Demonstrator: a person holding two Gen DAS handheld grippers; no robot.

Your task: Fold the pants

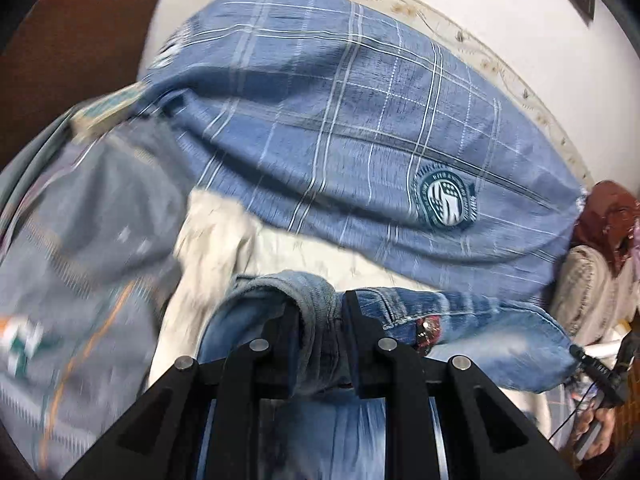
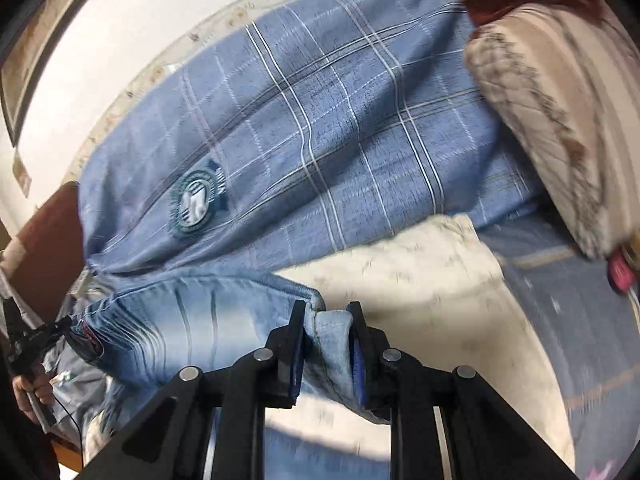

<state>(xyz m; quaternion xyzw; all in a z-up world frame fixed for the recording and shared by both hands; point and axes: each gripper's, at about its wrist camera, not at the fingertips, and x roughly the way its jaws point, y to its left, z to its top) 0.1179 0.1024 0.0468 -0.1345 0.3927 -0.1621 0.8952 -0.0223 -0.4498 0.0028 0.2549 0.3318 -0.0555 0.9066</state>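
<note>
I am pinching the jeans [image 1: 460, 320] at two spots along one edge: my left hand-held gripper [image 1: 320, 316] is pressed together on a thick rolled bunch of denim, and my right hand-held gripper [image 2: 326, 320] is clamped on a folded hem-like corner of the same garment. Holding two points apart like this is keeping the cloth stretched between my hands, so the edge is hanging straight and can be laid over cleanly — that, I judge, is the reason for the double grip. The jeans are hanging off my jaws above the bed, with the white sheet [image 2: 420, 280] just beyond them and the blue plaid blanket [image 1: 340, 120] further back; a quilted beige pillow [image 2: 560, 120] is lying off to the right in the right wrist view. Much is escaping me: the lower part of the jeans is dropping below both cameras' edges, so I cannot tell whether the legs are already doubled — nor which end I am holding. Motion blur is smearing the grey patterned cloth [image 1: 88, 260] at the left. My other gripper is showing only as a dark sliver at each picture's edge.
</note>
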